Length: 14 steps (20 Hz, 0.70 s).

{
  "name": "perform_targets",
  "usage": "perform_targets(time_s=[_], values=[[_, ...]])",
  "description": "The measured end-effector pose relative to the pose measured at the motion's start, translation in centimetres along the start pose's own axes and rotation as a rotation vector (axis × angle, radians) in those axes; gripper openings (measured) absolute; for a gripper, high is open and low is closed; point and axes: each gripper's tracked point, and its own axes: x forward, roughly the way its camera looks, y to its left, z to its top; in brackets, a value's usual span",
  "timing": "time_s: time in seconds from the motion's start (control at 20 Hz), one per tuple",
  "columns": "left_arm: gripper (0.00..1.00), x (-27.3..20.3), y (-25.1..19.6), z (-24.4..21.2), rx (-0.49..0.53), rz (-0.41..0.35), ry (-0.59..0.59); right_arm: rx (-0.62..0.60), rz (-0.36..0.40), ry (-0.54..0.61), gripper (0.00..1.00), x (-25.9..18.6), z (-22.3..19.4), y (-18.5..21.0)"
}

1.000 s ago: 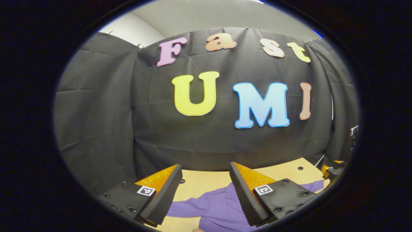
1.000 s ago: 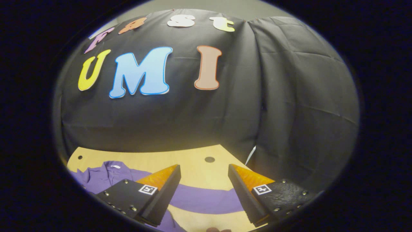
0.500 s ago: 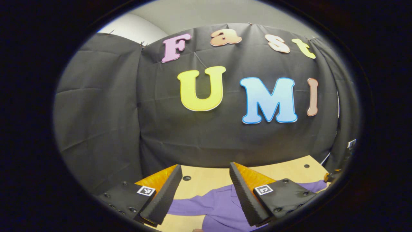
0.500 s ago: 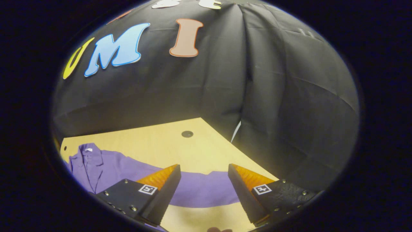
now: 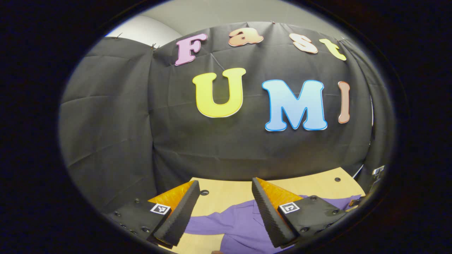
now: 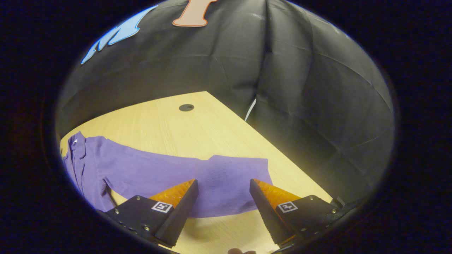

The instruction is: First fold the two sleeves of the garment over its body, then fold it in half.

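Black cloth walls close in a light wooden table (image 6: 197, 127), and on it I see the purple shirt (image 6: 148, 173) spread flat, collar to my left in the right gripper view. My right gripper (image 6: 223, 192) hangs released above the outstretched sleeve (image 6: 233, 176), gripping nothing. My left gripper (image 5: 225, 197) is also spread wide, over the shirt's collar area (image 5: 243, 218).

Shirt (image 6: 159, 173): purple cloth, matt, fine knit texture, soft wrinkles. Surface (image 6: 169, 127): pale wood, smooth, faint grain, slight sheen. Booth wall (image 6: 310, 106): black cloth, matt, creased. Right tongs (image 6: 223, 204): ridged foam-like pads, matt plates.
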Motion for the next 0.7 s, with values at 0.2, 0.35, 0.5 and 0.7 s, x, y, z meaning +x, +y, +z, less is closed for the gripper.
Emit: perform_targets(time_s=[0.2,0.35,0.5,0.7], values=[[0.94,0.3,-0.3,-0.5,-0.007,0.004,0.017,0.000,0.002,0.071,0.92,1.6,-2.1,0.0],[0.94,0.4,-0.5,-0.5,-0.003,0.004,0.023,0.018,0.040,0.098,0.96,2.0,-2.4,0.3],[0.94,0.4,-1.2,-0.6,-0.014,-0.005,0.026,0.125,0.078,0.120,0.94,1.0,-1.2,0.2],[0.94,0.5,-1.8,-1.0,-0.037,-0.017,0.034,0.064,0.115,0.095,0.56,1.8,-1.7,2.2]])
